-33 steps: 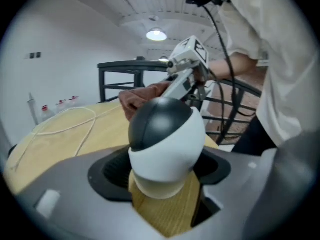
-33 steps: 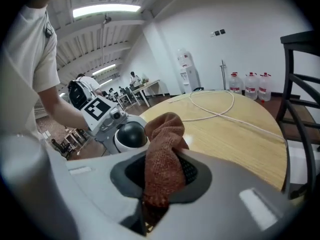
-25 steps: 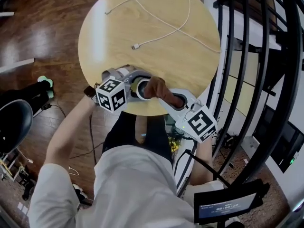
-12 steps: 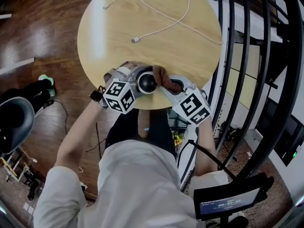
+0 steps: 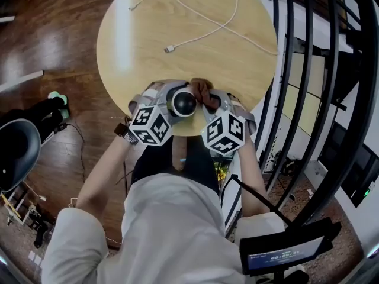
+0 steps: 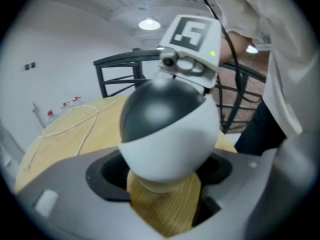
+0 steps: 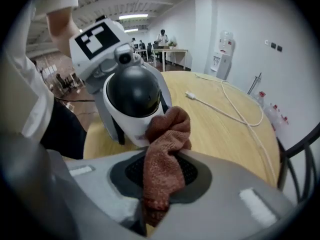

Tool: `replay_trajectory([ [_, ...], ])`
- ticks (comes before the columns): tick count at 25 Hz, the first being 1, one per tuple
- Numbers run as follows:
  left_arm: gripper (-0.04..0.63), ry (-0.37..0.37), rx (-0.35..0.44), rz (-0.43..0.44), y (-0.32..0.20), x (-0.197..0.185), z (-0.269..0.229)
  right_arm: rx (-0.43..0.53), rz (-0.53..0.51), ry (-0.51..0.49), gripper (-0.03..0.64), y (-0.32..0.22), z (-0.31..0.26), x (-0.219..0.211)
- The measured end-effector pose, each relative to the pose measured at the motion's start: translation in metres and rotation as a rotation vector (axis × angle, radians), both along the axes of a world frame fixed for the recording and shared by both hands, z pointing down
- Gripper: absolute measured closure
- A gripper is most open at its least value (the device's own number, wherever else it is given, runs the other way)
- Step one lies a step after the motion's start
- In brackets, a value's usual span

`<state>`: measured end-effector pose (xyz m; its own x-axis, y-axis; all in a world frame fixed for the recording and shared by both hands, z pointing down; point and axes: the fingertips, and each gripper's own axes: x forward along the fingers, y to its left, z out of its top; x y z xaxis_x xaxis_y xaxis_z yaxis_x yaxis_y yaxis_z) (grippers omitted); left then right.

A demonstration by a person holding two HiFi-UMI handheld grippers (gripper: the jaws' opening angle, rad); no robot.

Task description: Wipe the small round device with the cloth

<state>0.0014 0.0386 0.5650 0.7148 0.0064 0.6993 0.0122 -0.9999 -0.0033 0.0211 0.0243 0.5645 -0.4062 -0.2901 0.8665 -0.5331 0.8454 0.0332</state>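
Swinging inward since the earlier moments, the right gripper [image 7: 160,181] is now sitting closer to the left one, and the cloth [image 5: 203,89], which was draped across the top of the small round device [image 5: 183,102], is now bunching against its far right side, leaving the dark dome uncovered.

From the head view both sets of fingers are hiding under the marker cubes and the device, so the grip is only readable from the gripper views. The device's foot is blocked by its own white body, and the cloth's lower end is disappearing down between the right jaws.

Both forearms are reaching forward from the body, the grippers angling toward each other at the near edge of the round wooden table [image 5: 136,46].

The left gripper [image 6: 162,186] is clamping the device's white lower half from both sides, its jaws standing wide around it. The right jaws are pinching the reddish-brown cloth, whose free upper fold is touching the device's white shell just below the dark dome.

A white cable [image 5: 201,34] is lying looped across the far half of the table, well apart from the device.
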Motion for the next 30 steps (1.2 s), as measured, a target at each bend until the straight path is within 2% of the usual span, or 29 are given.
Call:
replay_trajectory([
  [3, 0.209, 0.057, -0.055, -0.253, -0.003, -0.007, -0.016, 0.082, 0.111, 0.13, 0.549, -0.008, -0.002, 0.019],
  [5, 0.207, 0.066, -0.098, -0.398, 0.001, -0.011, -0.014, 0.09, 0.224, 0.135, 0.549, -0.013, -0.006, 0.035],
  [6, 0.207, 0.065, -0.115, -0.457, 0.003, -0.013, -0.011, 0.078, 0.279, 0.104, 0.549, -0.014, -0.009, 0.04],
  [7, 0.207, 0.067, -0.128, -0.509, 0.004, -0.014, -0.01, 0.056, 0.333, 0.044, 0.549, -0.016, -0.013, 0.042],
  [9, 0.204, 0.075, -0.136, -0.585, 0.003, -0.011, -0.01, -0.003, 0.446, -0.14, 0.549, -0.019, -0.023, 0.04],
  [12, 0.192, 0.075, -0.109, -0.644, -0.006, -0.001, -0.01, -0.076, 0.558, -0.401, 0.549, -0.025, -0.045, 0.04],
  [16, 0.199, 0.062, -0.079, -0.598, -0.008, 0.007, -0.009, -0.091, 0.553, -0.569, 0.549, -0.029, -0.074, 0.041],
  [20, 0.204, 0.077, -0.072, -0.46, -0.002, 0.0, -0.01, -0.101, 0.421, -0.691, 0.549, -0.02, -0.101, 0.029],
  [23, 0.206, 0.141, -0.075, -0.314, 0.001, -0.005, -0.012, -0.095, 0.259, -0.708, 0.549, -0.004, -0.113, 0.01],
  [26, 0.206, 0.149, -0.059, -0.18, 0.004, -0.01, -0.012, -0.122, 0.061, -0.703, 0.549, 0.017, -0.119, -0.02],
  [28, 0.206, 0.152, -0.058, -0.152, 0.005, -0.01, -0.012, -0.143, -0.009, -0.655, 0.549, 0.027, -0.114, -0.035],
  [30, 0.204, 0.16, -0.068, -0.155, 0.005, -0.01, -0.012, -0.136, -0.002, -0.641, 0.549, 0.025, -0.106, -0.044],
])
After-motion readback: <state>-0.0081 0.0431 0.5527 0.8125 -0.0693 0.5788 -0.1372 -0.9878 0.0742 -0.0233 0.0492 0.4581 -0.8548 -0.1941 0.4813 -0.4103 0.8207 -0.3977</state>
